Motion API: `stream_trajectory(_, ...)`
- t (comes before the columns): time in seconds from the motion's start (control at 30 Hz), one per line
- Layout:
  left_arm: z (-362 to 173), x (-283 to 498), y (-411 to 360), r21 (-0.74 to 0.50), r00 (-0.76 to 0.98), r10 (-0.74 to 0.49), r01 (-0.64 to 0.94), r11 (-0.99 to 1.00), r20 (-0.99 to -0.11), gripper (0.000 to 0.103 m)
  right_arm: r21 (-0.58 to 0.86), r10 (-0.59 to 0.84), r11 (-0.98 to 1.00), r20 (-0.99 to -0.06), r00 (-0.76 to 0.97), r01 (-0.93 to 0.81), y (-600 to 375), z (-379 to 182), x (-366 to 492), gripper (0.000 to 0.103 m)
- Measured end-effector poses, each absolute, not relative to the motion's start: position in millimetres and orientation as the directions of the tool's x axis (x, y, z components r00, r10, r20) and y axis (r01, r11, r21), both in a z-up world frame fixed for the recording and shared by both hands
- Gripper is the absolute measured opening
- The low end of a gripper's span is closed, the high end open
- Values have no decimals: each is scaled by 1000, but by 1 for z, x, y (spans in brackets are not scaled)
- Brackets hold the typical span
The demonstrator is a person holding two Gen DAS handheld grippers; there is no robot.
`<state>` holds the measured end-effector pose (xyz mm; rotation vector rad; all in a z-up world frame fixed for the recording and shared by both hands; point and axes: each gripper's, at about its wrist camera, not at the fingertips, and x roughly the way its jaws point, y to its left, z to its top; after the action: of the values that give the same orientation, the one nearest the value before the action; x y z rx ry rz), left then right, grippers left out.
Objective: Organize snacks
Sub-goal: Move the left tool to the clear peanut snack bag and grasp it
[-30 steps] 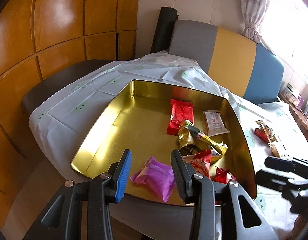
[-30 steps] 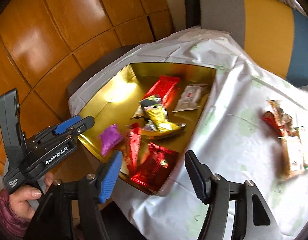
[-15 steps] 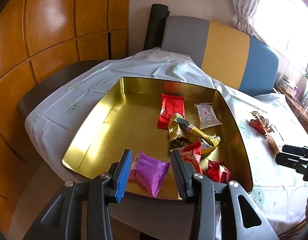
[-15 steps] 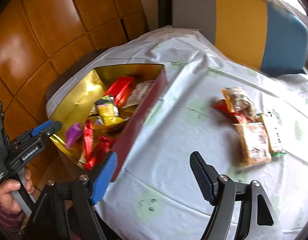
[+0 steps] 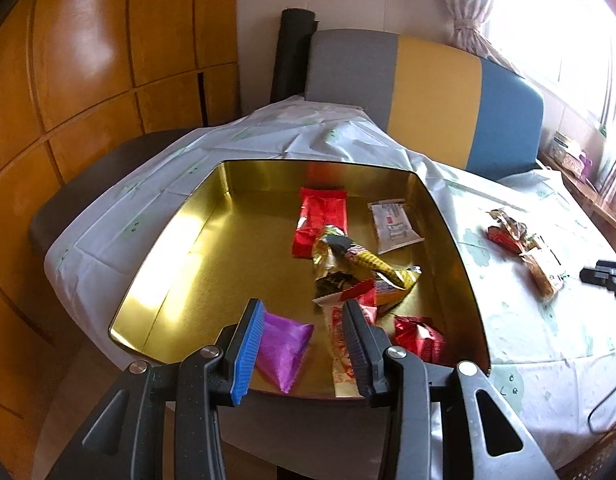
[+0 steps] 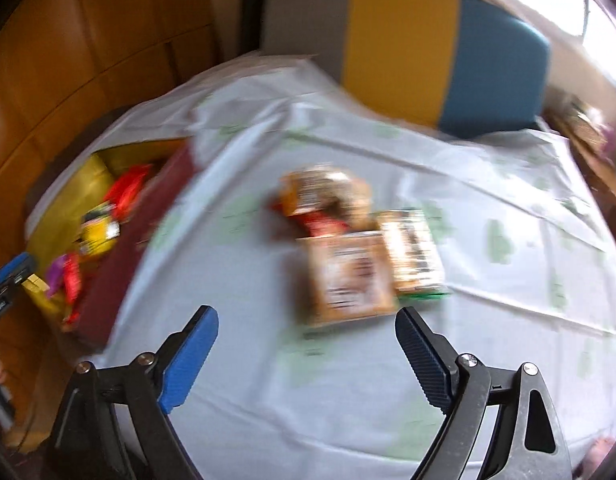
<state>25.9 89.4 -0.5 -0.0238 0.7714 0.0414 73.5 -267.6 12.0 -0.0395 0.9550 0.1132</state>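
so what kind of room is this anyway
Probably a home dining corner: a table under a white tablecloth, a padded bench in grey, yellow and blue behind it, and a curtain at a bright window.

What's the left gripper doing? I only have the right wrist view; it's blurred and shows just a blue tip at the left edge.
Observer: The left gripper hangs over the near end of the gold tin, jaws partly open, gripping nothing.
Operator: What's under it?
Observer: A purple packet lies on the tin floor and shows between the fingers. As far as I can tell, they don't touch it.
Operator: Anything in the tin's far right corner? It's hidden from me.
Observer: A white packet lies flat there, next to a red packet.
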Motion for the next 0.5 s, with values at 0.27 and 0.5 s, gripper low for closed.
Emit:
stream_trajectory(0.27,14,35,62,-20,720,-39,35,999,-693,41,28,-126,961,-843,524,276,-374,-7,89,93)
stream_trajectory(0.5,26,53,15,-69,681,-181,188,980,-710,41,202,-63,887,-838,542,415,-411,-2,86,95)
